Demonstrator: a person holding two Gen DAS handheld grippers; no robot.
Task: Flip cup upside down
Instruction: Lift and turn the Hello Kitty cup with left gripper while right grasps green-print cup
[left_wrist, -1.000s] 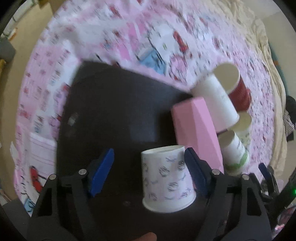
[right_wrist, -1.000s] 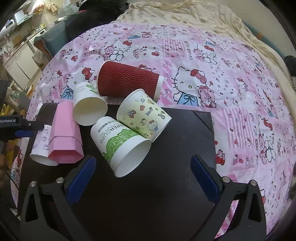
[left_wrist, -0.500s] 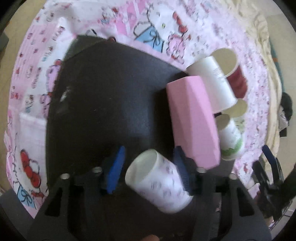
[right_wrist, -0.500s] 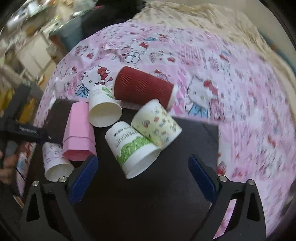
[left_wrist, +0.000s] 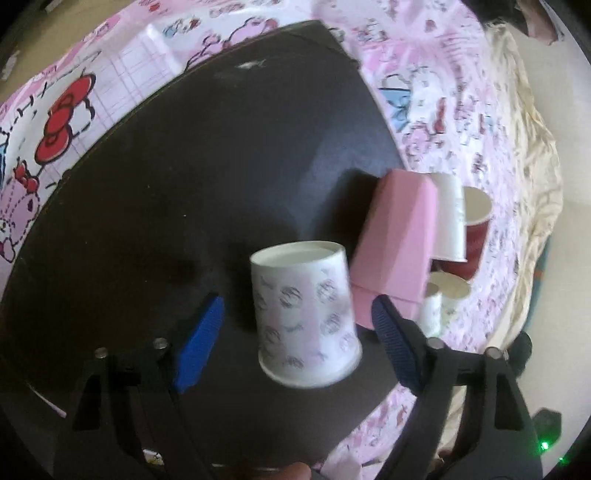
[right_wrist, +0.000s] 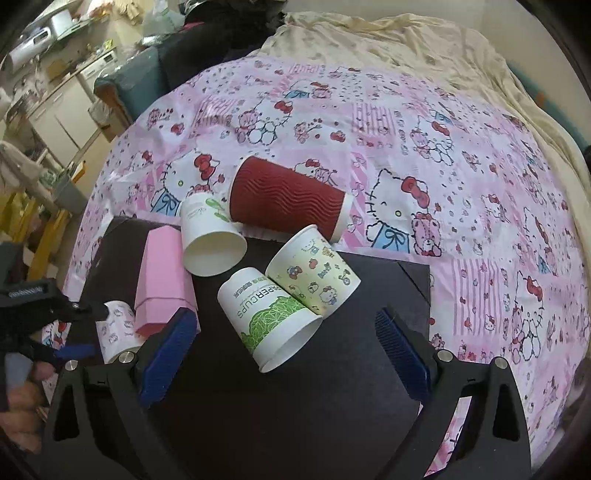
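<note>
Now the white patterned cup (left_wrist: 306, 317) stands rim-down on the black mat (left_wrist: 184, 184), between the left gripper's (left_wrist: 295, 339) closing fingers (neither blue pad touches it). Just beside it lies a pink cup (left_wrist: 395, 240). Above other cups, the right gripper (right_wrist: 284, 354) is spread wide, grasping nothing.

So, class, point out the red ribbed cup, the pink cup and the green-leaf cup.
red ribbed cup (right_wrist: 286, 201), right wrist view, middle of its ribbed side
pink cup (right_wrist: 162, 273), right wrist view, flat side
green-leaf cup (right_wrist: 271, 317), right wrist view, printed side
</note>
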